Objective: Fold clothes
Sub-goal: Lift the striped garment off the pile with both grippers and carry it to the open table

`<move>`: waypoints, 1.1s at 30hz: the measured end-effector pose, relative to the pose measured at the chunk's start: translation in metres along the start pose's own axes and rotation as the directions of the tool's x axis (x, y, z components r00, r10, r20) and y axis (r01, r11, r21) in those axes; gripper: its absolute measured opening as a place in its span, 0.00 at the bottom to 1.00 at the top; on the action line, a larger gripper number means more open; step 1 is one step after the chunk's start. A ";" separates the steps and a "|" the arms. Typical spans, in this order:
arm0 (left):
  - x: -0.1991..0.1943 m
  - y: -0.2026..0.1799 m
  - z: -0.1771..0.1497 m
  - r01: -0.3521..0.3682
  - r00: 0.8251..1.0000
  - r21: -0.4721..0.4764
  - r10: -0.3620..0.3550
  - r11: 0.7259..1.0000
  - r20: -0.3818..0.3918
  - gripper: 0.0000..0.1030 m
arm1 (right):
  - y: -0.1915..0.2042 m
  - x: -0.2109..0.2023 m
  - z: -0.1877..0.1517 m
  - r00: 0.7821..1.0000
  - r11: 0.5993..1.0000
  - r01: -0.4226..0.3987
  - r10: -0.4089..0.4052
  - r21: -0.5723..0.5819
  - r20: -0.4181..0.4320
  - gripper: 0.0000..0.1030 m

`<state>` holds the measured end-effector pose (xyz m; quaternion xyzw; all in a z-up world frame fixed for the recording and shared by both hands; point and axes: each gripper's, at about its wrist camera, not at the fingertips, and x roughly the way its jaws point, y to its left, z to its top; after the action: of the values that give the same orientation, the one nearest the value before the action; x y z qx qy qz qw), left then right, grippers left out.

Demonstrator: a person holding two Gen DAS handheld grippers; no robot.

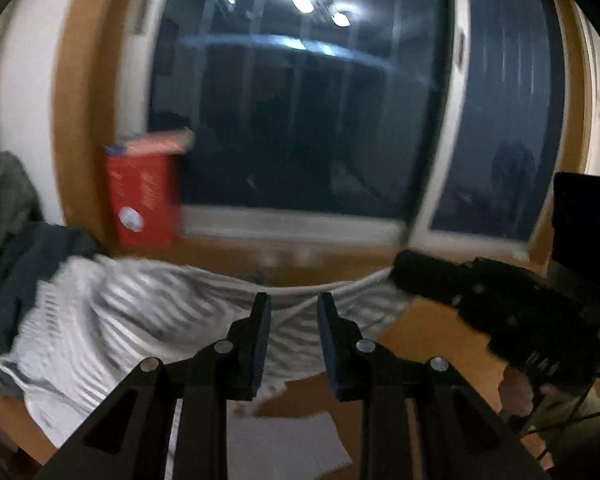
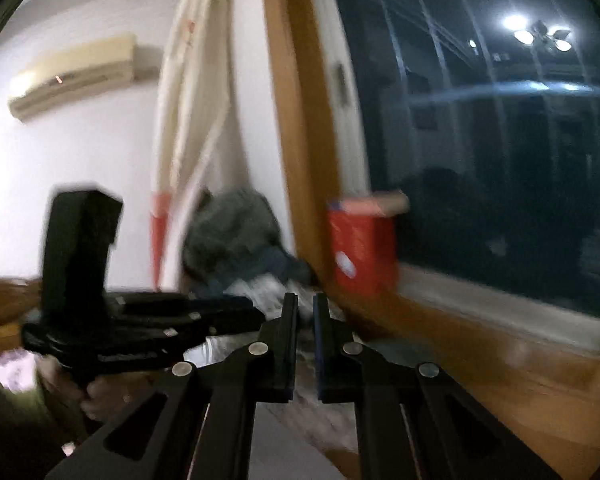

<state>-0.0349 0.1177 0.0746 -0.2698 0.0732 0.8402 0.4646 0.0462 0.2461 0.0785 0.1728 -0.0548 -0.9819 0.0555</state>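
Dark window (image 1: pixel 300 120) fills the far wall, ceiling lights reflected in the glass; wooden floor or sill below it, blurred. Air-conditioning unit (image 2: pixel 72 76) high on the left wall, curtain (image 2: pixel 192 80) beside the window frame.

Pile of dark clothes (image 1: pixel 16 240) at far left, red box (image 1: pixel 144 196) leaning against the window corner.

Striped garment (image 1: pixel 120 320), grey and white, is raised off the surface, its top edge stretched as a taut line between the two grippers, body sagging to the left.

Left hand-held gripper (image 1: pixel 293 344): jaws narrowed, fabric edge passing between them, apparently clenched on the garment. Right hand-held gripper (image 2: pixel 305 344): jaws nearly together, pinching fabric at the other corner.

Step in hand, judged: lifting and spreading the garment before laying it flat. To do well: keep both pinches firm, hold the edge level and taut, let the bulk hang free of the pile before lowering.
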 end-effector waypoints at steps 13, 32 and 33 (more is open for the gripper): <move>0.015 0.055 -0.042 -0.212 0.963 -0.137 0.183 0.968 -0.197 0.79 | -0.045 0.051 -0.083 0.929 0.979 0.113 -0.043 0.171 -0.367 0.46; 0.058 0.141 -0.045 -0.261 0.954 -0.017 0.254 0.965 -0.161 0.81 | 0.014 0.222 -0.042 0.918 0.999 -0.027 0.035 0.025 -0.396 0.63; 0.058 0.142 -0.044 -0.259 0.954 -0.006 0.255 0.966 -0.159 0.74 | 0.012 0.224 -0.044 0.917 0.998 -0.041 0.059 0.052 -0.395 0.58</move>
<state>-0.1588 0.0656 -0.0110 -0.3294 0.1325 0.8707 0.3405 -0.1467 0.2014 -0.0353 0.3676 -0.0679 -0.9234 0.0868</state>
